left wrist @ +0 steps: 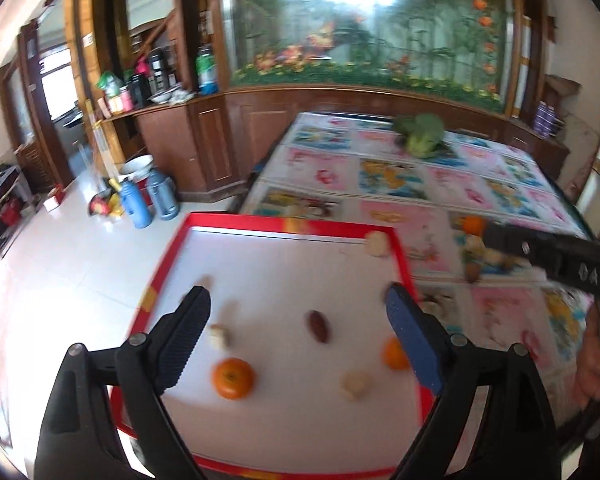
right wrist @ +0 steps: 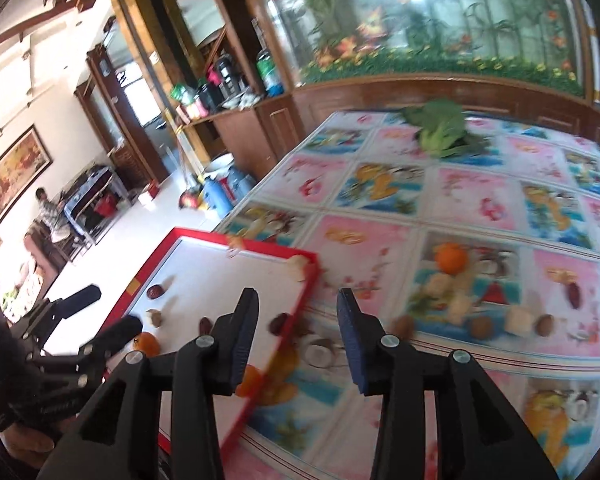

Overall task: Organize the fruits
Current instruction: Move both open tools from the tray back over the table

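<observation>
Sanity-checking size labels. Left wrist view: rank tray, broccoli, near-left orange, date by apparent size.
1. tray
2. broccoli, far back on the table, so likely bigger than it looks
3. orange, close to the camera, so its margin over the date is inflated
4. date

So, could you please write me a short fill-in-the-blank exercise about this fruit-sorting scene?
1. The white tray has a rim coloured ____.
2. Both the left tongs and the right tongs hold ____.
3. The green vegetable at the far end of the table is a ____.
4. The dark red date between the left tongs lies ____ the tray.

Missing words: red; nothing; broccoli; inside
</observation>
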{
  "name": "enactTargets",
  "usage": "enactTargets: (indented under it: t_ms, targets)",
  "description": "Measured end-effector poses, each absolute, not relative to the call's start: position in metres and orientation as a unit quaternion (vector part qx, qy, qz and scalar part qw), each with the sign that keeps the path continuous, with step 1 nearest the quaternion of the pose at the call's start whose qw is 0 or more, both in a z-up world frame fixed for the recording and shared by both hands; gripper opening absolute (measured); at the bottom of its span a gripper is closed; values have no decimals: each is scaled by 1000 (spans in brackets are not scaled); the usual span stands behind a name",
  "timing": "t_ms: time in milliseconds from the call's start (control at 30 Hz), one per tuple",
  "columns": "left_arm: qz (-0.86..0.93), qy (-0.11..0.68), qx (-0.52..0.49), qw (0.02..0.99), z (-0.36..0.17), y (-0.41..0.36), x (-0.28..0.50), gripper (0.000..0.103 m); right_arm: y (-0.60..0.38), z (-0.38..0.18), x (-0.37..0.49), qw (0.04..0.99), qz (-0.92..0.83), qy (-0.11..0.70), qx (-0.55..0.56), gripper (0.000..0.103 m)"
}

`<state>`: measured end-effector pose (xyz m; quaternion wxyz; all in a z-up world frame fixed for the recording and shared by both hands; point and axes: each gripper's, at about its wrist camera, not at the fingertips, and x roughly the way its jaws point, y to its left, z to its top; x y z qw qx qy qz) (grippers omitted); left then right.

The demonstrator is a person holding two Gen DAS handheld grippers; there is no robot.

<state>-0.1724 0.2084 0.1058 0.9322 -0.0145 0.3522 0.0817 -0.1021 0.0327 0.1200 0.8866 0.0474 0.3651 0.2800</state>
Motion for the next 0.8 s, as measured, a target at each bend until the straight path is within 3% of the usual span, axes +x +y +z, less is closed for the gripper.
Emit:
enactTargets:
  t_ms: [467, 600, 800]
  targets:
    - [-19, 327, 25, 945, 132, 109, -230, 90, -101, 149, -151, 932, 167, 307, 95, 46]
    - [-24, 309, 25, 950, 140, 100, -250, 100, -123, 152, -167, 940, 142, 296, 93, 53]
    - [-30, 278, 25, 960, 156, 99, -268, 103, -139, 150, -177, 944, 120, 296, 82, 64]
